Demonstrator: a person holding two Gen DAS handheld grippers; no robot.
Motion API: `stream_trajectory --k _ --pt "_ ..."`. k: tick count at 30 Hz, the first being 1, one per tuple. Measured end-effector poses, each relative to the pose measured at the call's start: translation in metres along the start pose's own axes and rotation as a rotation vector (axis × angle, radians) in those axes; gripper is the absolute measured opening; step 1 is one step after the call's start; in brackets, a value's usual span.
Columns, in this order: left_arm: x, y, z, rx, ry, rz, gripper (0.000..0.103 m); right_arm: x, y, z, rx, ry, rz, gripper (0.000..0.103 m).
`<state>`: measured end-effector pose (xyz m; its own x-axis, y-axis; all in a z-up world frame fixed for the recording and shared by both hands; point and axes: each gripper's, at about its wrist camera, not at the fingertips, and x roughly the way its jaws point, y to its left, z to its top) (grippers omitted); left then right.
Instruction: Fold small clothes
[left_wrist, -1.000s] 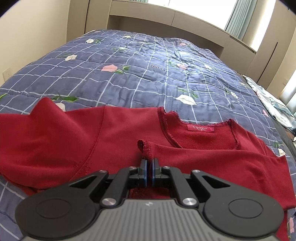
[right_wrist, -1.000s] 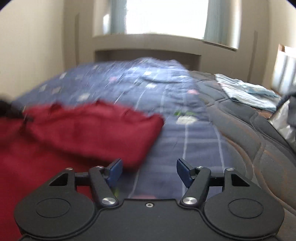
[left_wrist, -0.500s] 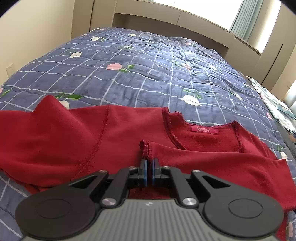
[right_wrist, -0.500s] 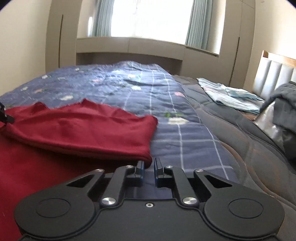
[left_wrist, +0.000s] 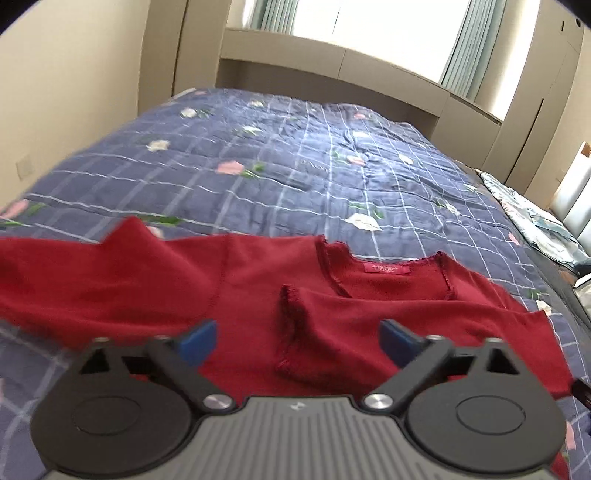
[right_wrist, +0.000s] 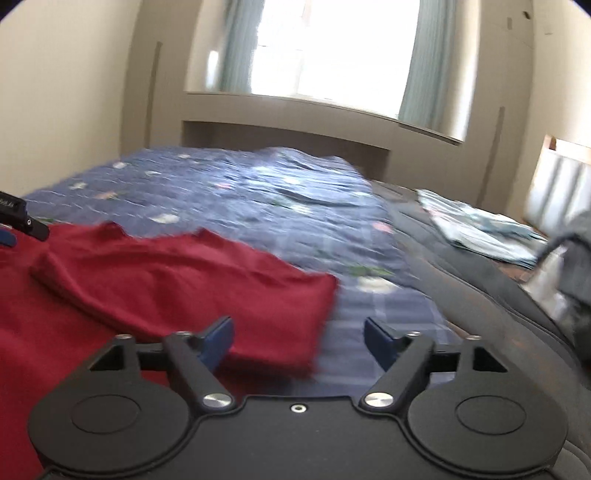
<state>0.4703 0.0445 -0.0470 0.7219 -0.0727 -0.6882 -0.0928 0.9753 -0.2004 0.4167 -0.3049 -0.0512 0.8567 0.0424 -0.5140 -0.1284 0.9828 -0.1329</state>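
A dark red long-sleeved top (left_wrist: 258, 280) lies flat on the bed, neck label (left_wrist: 387, 268) facing up. Its right sleeve (left_wrist: 369, 325) is folded across the chest, the cuff (left_wrist: 286, 328) lying just ahead of my left gripper (left_wrist: 298, 341), which is open and empty above it. In the right wrist view the folded sleeve's fold edge (right_wrist: 258, 295) lies in front of my right gripper (right_wrist: 299, 341), which is open and empty. The left gripper's tip (right_wrist: 14, 218) shows at that view's left edge.
The blue checked floral quilt (left_wrist: 314, 166) covers the bed. Folded light blue clothes (right_wrist: 480, 232) and a grey garment (right_wrist: 569, 266) lie on the dark mattress at the right. A window ledge and wall stand beyond the bed.
My left gripper opened and let go of the sleeve cuff, then lifted back. My right gripper, shut half a second ago, is open again and has risen.
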Motion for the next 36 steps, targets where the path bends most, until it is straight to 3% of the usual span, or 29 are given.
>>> stream_trajectory --k 2,6,9,14,16,20,25,29,31,34,36 --pt "-0.017 0.013 -0.004 -0.016 -0.019 0.018 0.102 0.017 0.012 0.002 -0.003 0.036 0.032 0.098" --pt "-0.048 0.063 -0.014 -0.047 0.011 0.071 0.103 0.041 0.041 -0.007 -0.124 0.117 0.003 0.1" --pt "-0.069 0.115 -0.023 -0.109 0.013 0.149 0.103 0.029 0.048 -0.005 -0.146 0.074 -0.016 0.102" --pt "-0.084 0.203 -0.03 -0.31 -0.007 0.304 0.103 -0.004 0.054 0.001 -0.072 0.067 0.076 0.102" --pt "-0.083 0.235 -0.029 -0.41 -0.042 0.279 0.102 -0.02 0.062 0.002 -0.02 0.072 0.136 0.102" --pt "-0.075 0.29 -0.024 -0.681 -0.174 0.141 0.102 -0.043 0.091 -0.003 0.034 0.089 0.258 0.102" --pt "-0.063 0.34 -0.013 -0.874 -0.233 0.128 0.102 -0.047 0.142 -0.013 -0.106 0.044 0.209 0.102" --pt "-0.051 0.362 -0.016 -1.01 -0.199 0.103 0.102 -0.033 0.171 -0.027 -0.177 0.101 0.181 0.102" --pt "-0.053 0.366 -0.016 -1.043 -0.204 0.091 0.102 -0.033 0.174 -0.032 -0.183 0.083 0.176 0.102" --pt "-0.055 0.371 -0.01 -1.077 -0.188 0.071 0.102 -0.03 0.166 -0.033 -0.139 0.1 0.204 0.102" --pt "-0.051 0.375 -0.004 -1.085 -0.133 0.1 0.102 -0.025 0.155 -0.033 -0.076 0.128 0.239 0.102"
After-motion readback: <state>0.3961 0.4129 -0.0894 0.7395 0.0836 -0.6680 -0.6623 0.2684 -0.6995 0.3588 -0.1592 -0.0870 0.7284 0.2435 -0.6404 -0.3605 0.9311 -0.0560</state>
